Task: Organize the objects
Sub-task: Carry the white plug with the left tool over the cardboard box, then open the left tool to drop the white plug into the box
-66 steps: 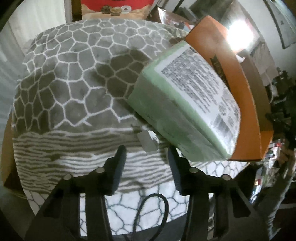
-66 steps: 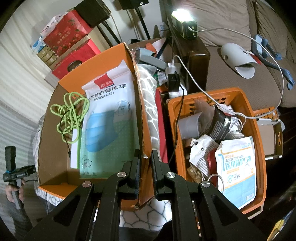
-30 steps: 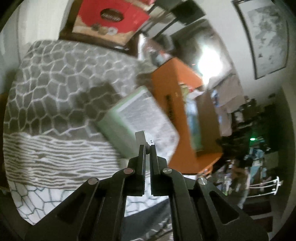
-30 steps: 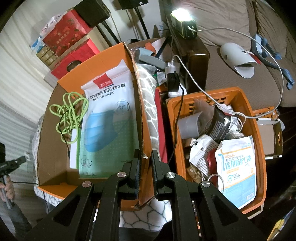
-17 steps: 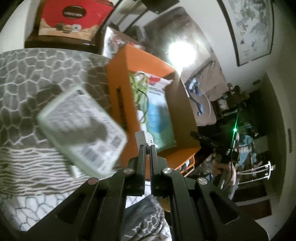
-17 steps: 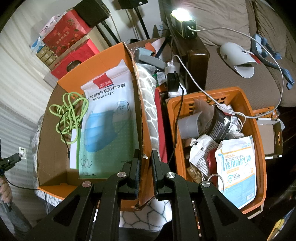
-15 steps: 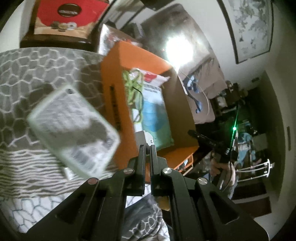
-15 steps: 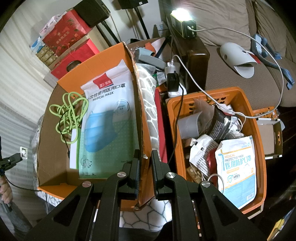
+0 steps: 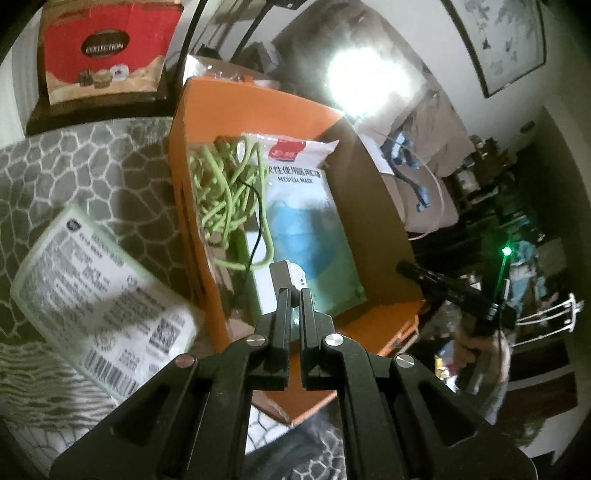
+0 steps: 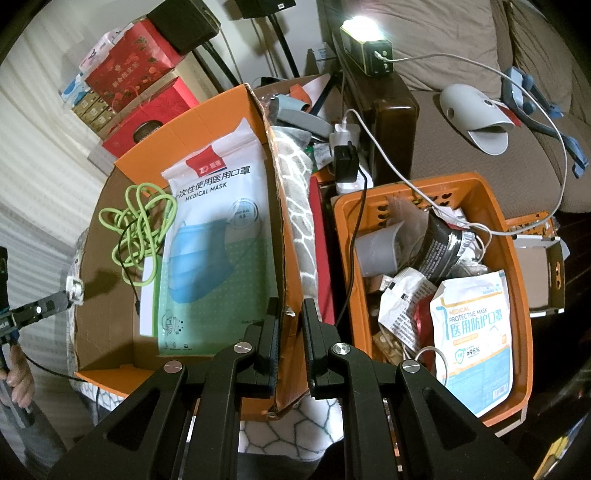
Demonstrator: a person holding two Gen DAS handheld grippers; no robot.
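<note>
My left gripper [image 9: 293,295] is shut on a small white and grey plug-like item [image 9: 288,275] and holds it above the near end of the open orange cardboard box [image 9: 258,107]. The box holds a medical mask pack [image 9: 306,218] and a tangled green cord [image 9: 225,192]. A pale green printed box [image 9: 99,295] lies on the patterned blanket left of it. My right gripper [image 10: 290,314] is shut on the cardboard box's right wall [image 10: 282,236]. The left gripper with its item [image 10: 74,290] shows at the box's left edge in the right wrist view.
An orange plastic basket [image 10: 513,258] full of packets and cables stands right of the cardboard box. Red gift boxes [image 10: 129,70] are stacked behind. A sofa with a lamp [image 10: 364,33] and a slipper [image 10: 476,118] lies at the back right. The grey patterned blanket [image 9: 92,162] covers the surface.
My left gripper closed on the small white item, lifted it off the blanket and swung right over the orange cardboard box. My right gripper has stayed on the box wall.
</note>
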